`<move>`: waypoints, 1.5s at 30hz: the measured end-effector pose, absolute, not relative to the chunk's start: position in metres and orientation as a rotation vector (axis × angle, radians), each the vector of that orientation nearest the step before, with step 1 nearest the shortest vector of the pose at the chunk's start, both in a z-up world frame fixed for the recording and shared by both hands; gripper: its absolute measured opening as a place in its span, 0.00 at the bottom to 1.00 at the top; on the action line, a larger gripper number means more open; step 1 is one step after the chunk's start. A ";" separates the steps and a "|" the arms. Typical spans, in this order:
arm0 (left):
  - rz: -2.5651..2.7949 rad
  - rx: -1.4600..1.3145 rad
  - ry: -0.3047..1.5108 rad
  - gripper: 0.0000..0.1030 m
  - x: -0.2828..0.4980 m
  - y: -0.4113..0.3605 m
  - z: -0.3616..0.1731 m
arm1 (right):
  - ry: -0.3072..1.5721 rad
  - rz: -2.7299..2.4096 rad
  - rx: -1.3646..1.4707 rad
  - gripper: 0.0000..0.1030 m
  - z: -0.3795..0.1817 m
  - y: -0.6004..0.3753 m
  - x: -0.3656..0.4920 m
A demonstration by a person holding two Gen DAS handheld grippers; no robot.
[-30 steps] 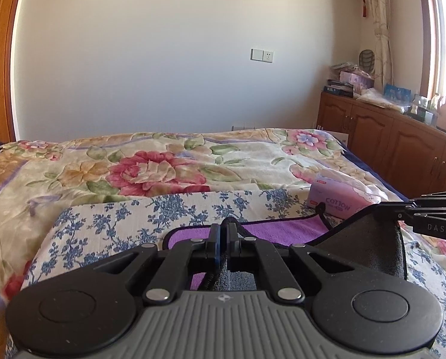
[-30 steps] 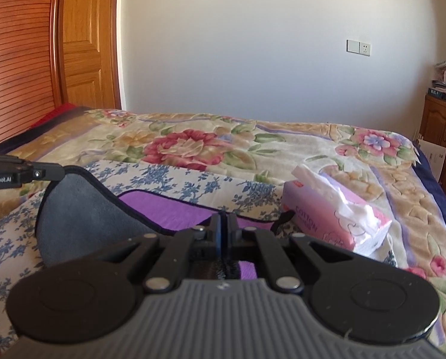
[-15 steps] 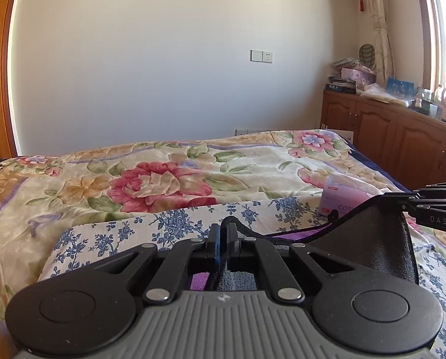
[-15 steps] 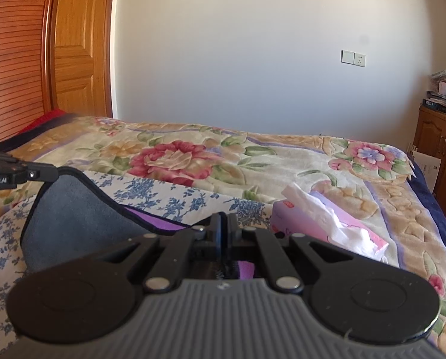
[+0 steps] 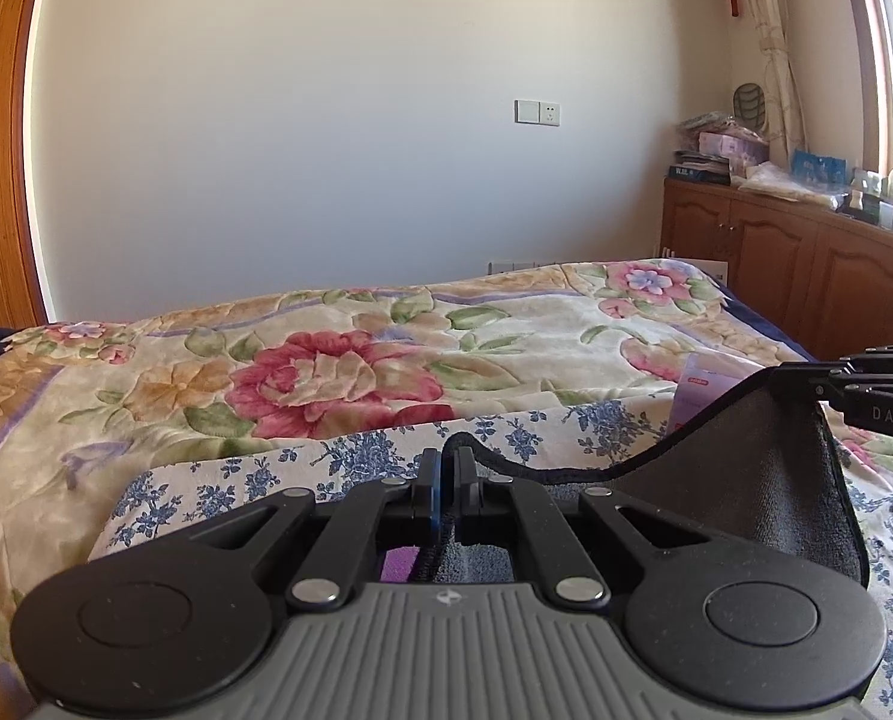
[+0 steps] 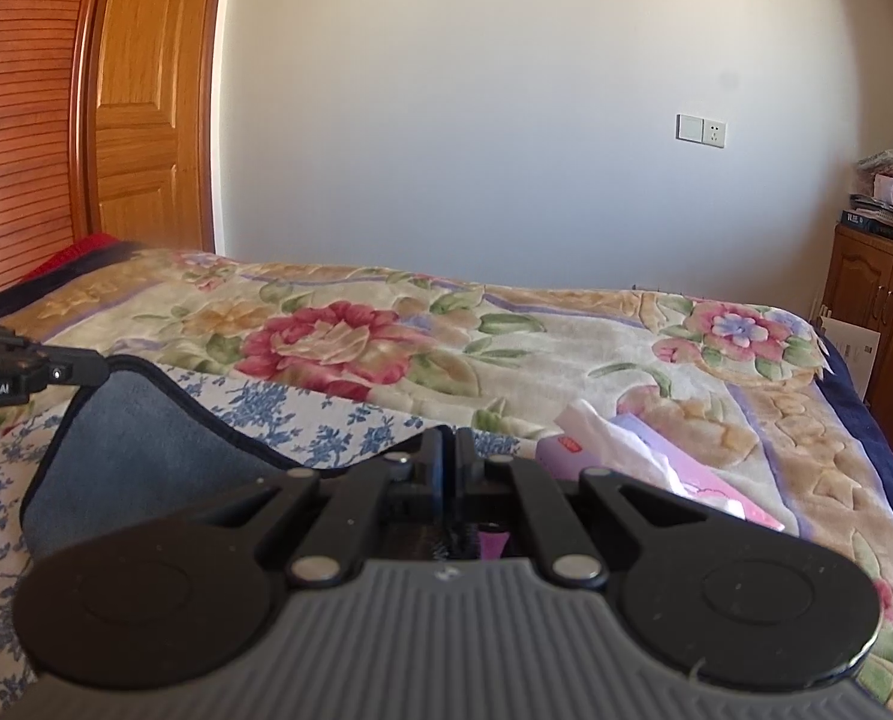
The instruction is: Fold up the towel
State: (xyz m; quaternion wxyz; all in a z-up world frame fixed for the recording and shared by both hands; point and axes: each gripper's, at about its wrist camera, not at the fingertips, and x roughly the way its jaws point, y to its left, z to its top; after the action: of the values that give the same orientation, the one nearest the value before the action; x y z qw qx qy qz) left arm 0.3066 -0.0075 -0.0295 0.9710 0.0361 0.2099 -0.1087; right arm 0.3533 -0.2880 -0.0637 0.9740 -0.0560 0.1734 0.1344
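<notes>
The towel (image 5: 758, 480) is grey on one face, purple on the other, with a dark bound edge. It hangs lifted between both grippers above the blue-flowered cloth (image 5: 350, 456) on the bed. My left gripper (image 5: 448, 462) is shut on the towel's near-left corner. My right gripper (image 6: 448, 444) is shut on the other near corner; its fingers (image 5: 866, 384) show at the right of the left wrist view. The towel's grey face (image 6: 140, 450) also shows in the right wrist view, with the left gripper's fingers (image 6: 38, 369) at its top. Most of the purple face is hidden.
A pink tissue pack (image 6: 656, 468) lies on the floral blanket (image 6: 566, 348) just right of the towel. Wooden cabinets (image 5: 806, 288) with clutter stand at the right. A wooden door (image 6: 146, 120) and a white wall are behind the bed.
Both grippers have risen with the towel's corners. The towel has lifted off the flowered cloth, and its purple face has dropped out of sight.
</notes>
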 end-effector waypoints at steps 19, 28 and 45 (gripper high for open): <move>-0.168 0.076 0.419 0.05 0.343 0.001 -0.057 | 0.377 0.253 -0.072 0.04 -0.099 -0.299 0.386; -0.158 0.096 0.459 0.05 0.358 -0.001 -0.079 | 0.423 0.251 -0.079 0.04 -0.118 -0.299 0.397; -0.146 0.145 0.521 0.08 0.369 -0.006 -0.099 | 0.483 0.235 -0.066 0.08 -0.132 -0.304 0.405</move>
State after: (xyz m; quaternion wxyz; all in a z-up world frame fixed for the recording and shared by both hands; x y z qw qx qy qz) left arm 0.3690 -0.0064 -0.0994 0.9611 0.0718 0.2569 -0.0722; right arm 0.4045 -0.3035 -0.1316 0.9636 -0.0326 0.2388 0.1159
